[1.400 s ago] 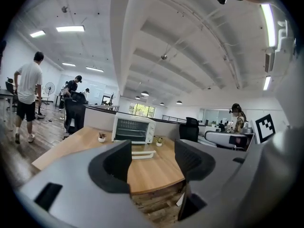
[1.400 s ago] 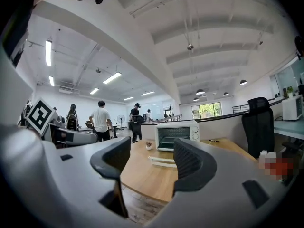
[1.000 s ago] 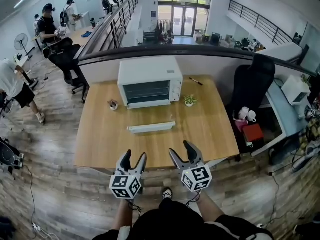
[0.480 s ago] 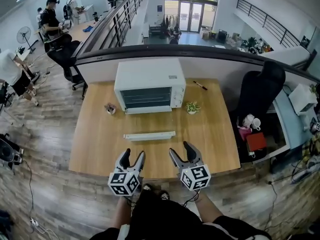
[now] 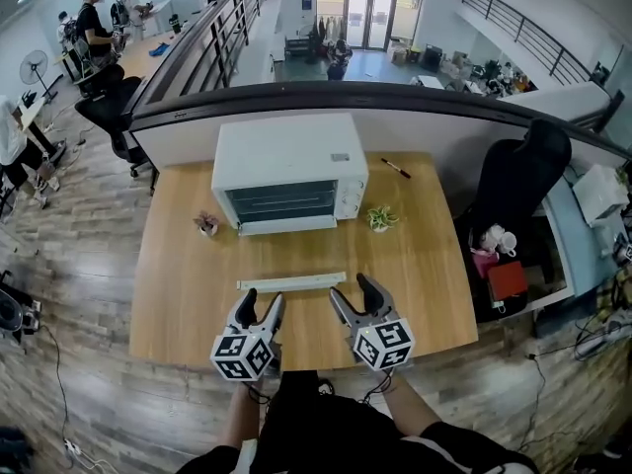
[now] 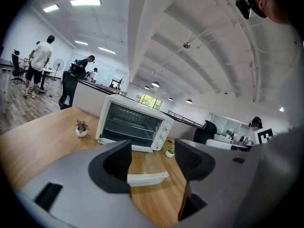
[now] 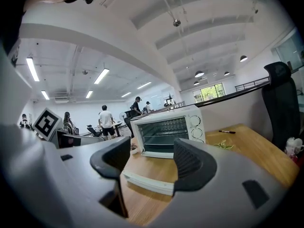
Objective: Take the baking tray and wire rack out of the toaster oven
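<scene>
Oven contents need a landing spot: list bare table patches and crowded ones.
Free on the table: left side, nearer than the potted plant; right side, nearer than the green plant. Crowded: the middle, where a white strip lies before the toaster oven.

Wooden table (image 5: 188,284); glossy white toaster oven (image 5: 286,156), glass door.

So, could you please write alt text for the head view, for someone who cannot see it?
From above, the open, empty left gripper and right gripper hover at the near edge of a wooden table, facing a white toaster oven. A long white tray lies between, and small potted plants flank the oven.
</scene>
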Available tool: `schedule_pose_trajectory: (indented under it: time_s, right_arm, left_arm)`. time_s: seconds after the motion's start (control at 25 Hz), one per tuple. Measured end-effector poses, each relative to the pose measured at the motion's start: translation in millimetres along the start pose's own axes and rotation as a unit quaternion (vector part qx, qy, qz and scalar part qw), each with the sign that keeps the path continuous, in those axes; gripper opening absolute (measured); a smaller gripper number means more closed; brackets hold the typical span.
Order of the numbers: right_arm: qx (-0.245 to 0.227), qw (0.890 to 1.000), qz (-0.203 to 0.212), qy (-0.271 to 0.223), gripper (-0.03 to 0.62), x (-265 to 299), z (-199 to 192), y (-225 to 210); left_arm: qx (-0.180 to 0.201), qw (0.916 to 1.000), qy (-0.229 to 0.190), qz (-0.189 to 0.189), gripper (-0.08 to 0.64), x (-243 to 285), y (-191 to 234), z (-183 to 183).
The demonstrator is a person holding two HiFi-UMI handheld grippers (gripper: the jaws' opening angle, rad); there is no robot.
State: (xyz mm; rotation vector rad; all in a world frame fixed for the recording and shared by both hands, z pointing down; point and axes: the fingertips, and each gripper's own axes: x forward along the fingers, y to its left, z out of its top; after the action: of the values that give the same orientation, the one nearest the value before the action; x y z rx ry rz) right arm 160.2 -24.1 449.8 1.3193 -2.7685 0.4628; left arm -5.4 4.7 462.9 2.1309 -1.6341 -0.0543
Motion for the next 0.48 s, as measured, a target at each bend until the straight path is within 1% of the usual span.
schedule_pose_trajectory:
  time_s: [0.16,0.24,0.36,0.48]
  right_arm:
    - [0.014,1.000,0.002,0.011,0.281,38.0,-0.8,-15.8]
    - [0.026,0.999,0.002,0.020,0.279,57.2,-4.0,-22.4]
    - [0.040,0.998,-0.001,0.043,0.279,83.6,-14.6,-31.5]
    - [0.048,0.997,-0.002,0.057,0.279,115.0,-22.7,-38.4]
  left_arm:
    - [-0.016,0.9998,-0.001,-0.007,0.265,37.0,17.8,10.4]
    - [-0.032,0.9994,0.003,-0.013,0.265,55.1,26.6,14.5]
    - [-0.068,0.9973,0.022,-0.017,0.265,81.5,42.8,7.4]
    - [-0.082,0.9959,0.034,-0.018,0.265,108.0,62.3,3.1]
